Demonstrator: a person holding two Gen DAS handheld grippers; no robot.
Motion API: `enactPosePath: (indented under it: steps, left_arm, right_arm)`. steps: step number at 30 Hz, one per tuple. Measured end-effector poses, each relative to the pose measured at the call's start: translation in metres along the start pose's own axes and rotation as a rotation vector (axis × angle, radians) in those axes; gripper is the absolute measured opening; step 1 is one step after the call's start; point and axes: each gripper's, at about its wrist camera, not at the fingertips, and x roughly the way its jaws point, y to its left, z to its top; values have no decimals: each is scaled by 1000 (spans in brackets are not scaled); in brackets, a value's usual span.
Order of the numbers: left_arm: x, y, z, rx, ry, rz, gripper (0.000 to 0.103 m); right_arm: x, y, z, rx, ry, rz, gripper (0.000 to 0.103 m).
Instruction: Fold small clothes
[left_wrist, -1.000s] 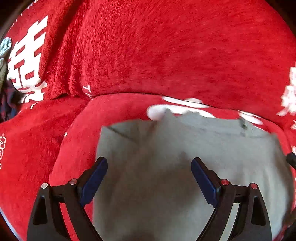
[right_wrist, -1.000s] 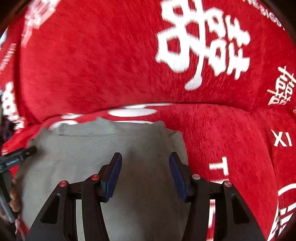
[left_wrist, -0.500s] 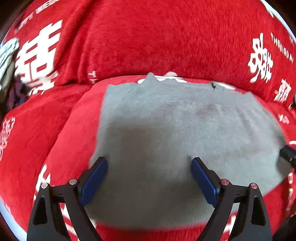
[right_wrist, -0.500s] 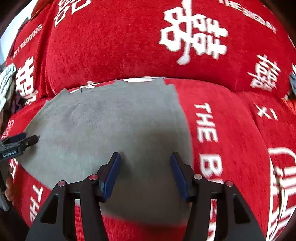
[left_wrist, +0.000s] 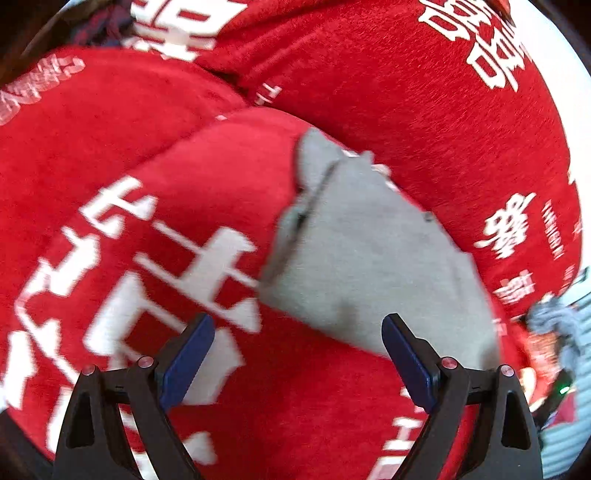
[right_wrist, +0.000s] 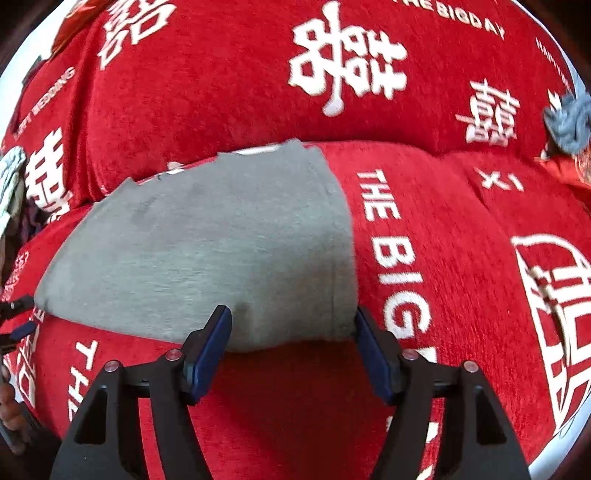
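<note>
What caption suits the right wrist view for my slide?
Right gripper opening, nothing held, before the grey garment on a red cover.

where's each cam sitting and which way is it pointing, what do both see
Left wrist: sits on the left tongs, looking forward and down onto the red sofa cover, with the grey garment ahead right; only its own open fingers show.
Right wrist: sits on the right tongs, whose jaws are opening, looking down at the grey garment; the left tongs and a hand show at the left edge.
Shared: the garment and the cover.

Both wrist cameras look steeply down, close over the red sofa cover (right_wrist: 424, 369), sharing the grey garment (left_wrist: 369, 258).
</note>
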Motion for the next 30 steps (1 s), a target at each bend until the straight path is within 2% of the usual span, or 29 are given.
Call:
enactPosePath:
  steps: [4,6,9,10,11,12,13,14,17,20,22,26,30]
  left_arm:
    - [14,-7,8,-34,6,-89,93]
    - [20,-8,15,-64,-3,-110,93]
    - [28,-2,25,-121,1,-191,92]
    - [29,1,27,-133,-2,-207,86]
    - [30,3,28,-138,-4,-216,67]
    - [35,6,29,-141,15,-224,57]
    - [38,10,29,-148,30,-229,41]
    - [42,14,29,-157,36,-232,32]
    - [41,20,30,-158,22,-256,30]
    - [39,17,31,-124,-4,-240,29]
    - [36,14,32,-91,-28,-235,22]
    - [36,8,32,-33,-65,-217,21]
    - [33,-3,27,68,-117,-163,21]
  right_arm:
    - [-8,14,1,-3,-21,24,72]
    - [-11,20,0,-17,-24,33,71]
    - [-12,25,-1,-32,-18,28,72]
    - [-13,26,-2,-35,-17,27,72]
    - [-15,28,-1,-39,-16,27,72]
    - [-16,30,1,-41,-16,27,72]
    - [-18,32,2,-45,-19,29,72]
    - [-20,35,4,-48,-23,37,72]
    - [-25,49,13,-69,-29,64,72]
    - [-25,76,27,-139,-24,79,72]
    - [-19,92,39,-158,-4,112,72]
    - [9,143,77,-195,83,216,72]
    - [60,209,113,-242,186,235,72]
